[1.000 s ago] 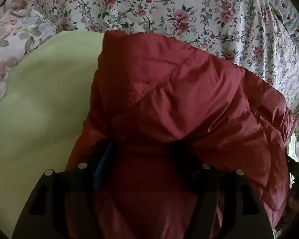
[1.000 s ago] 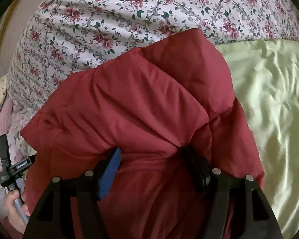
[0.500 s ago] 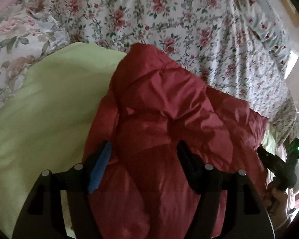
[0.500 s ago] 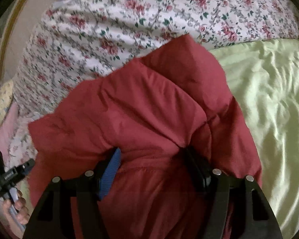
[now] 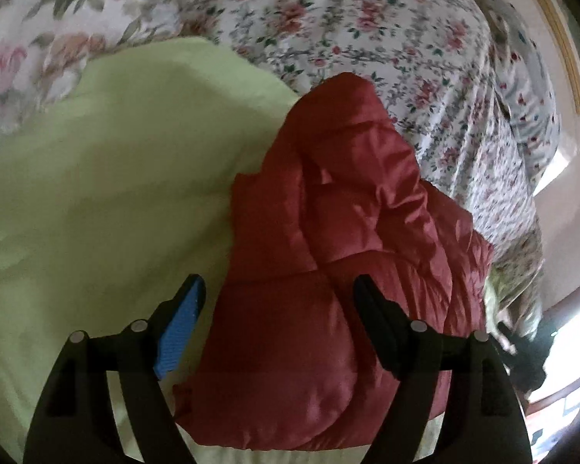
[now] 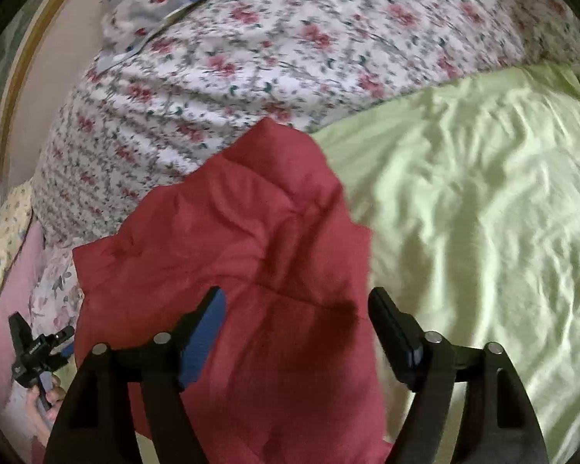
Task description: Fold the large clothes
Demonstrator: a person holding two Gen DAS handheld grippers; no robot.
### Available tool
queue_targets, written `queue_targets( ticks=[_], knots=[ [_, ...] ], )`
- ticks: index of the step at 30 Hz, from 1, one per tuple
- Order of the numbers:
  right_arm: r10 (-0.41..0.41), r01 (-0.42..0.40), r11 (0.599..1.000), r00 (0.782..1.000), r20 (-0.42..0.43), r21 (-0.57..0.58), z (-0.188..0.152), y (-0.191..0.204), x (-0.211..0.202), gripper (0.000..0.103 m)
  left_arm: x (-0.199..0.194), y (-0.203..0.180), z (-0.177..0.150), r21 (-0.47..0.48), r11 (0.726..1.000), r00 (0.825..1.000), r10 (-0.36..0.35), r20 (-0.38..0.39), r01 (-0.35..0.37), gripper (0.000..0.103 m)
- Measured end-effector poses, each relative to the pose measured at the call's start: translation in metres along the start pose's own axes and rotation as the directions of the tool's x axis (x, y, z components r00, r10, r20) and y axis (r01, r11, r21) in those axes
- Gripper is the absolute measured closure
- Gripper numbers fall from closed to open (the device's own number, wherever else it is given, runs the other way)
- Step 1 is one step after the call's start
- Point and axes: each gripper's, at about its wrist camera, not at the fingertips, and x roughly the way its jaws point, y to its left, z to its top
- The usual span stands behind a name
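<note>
Red puffer jacket (image 5: pixel 328 270) lies bundled on the green sheet (image 5: pixel 116 174) near the floral bedding (image 6: pixel 251 58). Left tongs (image 5: pixel 278 309) and right tongs (image 6: pixel 295 317) are both opening, apart, clamping nothing. Released, the springy padding may puff open and undo the fold.

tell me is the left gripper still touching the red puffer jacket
Apart. In the left wrist view the left gripper is opening, with gaps between both pads and the red puffer jacket lying released on the green sheet.

A home bedroom: a bed (image 6: pixel 483 212) spread with a pale green sheet, a floral quilt (image 6: pixel 290 46) heaped behind it, a floral pillow (image 5: pixel 38 50), and a framed picture (image 5: pixel 568 38) on the wall.
</note>
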Motion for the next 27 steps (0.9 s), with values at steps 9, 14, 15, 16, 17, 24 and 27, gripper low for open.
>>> queue_targets(
  ticks=[9,14,15,16,17,24,27],
  knots=[
    [0.137,-0.125,0.979,0.988,-0.066,0.16,-0.008,-0.04,0.023,0.021,0.02,0.021,0.001,-0.117,0.986,0.989,-0.131,-0.075,0.121,0.024],
    [0.199,-0.174,0.967,0.972,-0.127,0.184,-0.011,-0.04,0.047,0.019,0.035,0.019,0.002,-0.133,0.982,0.984,-0.15,-0.098,0.136,0.019],
    [0.217,-0.19,0.964,0.967,-0.135,0.185,-0.011,-0.039,0.051,0.017,0.04,0.02,0.003,-0.144,0.978,0.98,-0.167,-0.104,0.151,0.017],
    [0.234,-0.205,0.96,0.961,-0.146,0.189,-0.011,-0.038,0.055,0.016,0.046,0.02,0.004,-0.156,0.974,0.977,-0.183,-0.109,0.165,0.016],
    [0.245,-0.213,0.958,0.956,-0.161,0.194,-0.011,-0.038,0.059,0.015,0.051,0.02,0.005,-0.167,0.969,0.973,-0.202,-0.115,0.181,0.015],
    [0.28,-0.241,0.953,0.931,-0.236,0.182,-0.014,-0.025,0.076,0.018,0.076,0.009,-0.003,-0.177,0.957,0.954,-0.257,-0.155,0.229,0.016],
    [0.278,-0.241,0.955,0.932,-0.234,0.174,-0.017,-0.019,0.072,0.041,0.065,0.001,-0.005,-0.132,0.962,0.955,-0.259,-0.145,0.241,0.037]
  ],
)
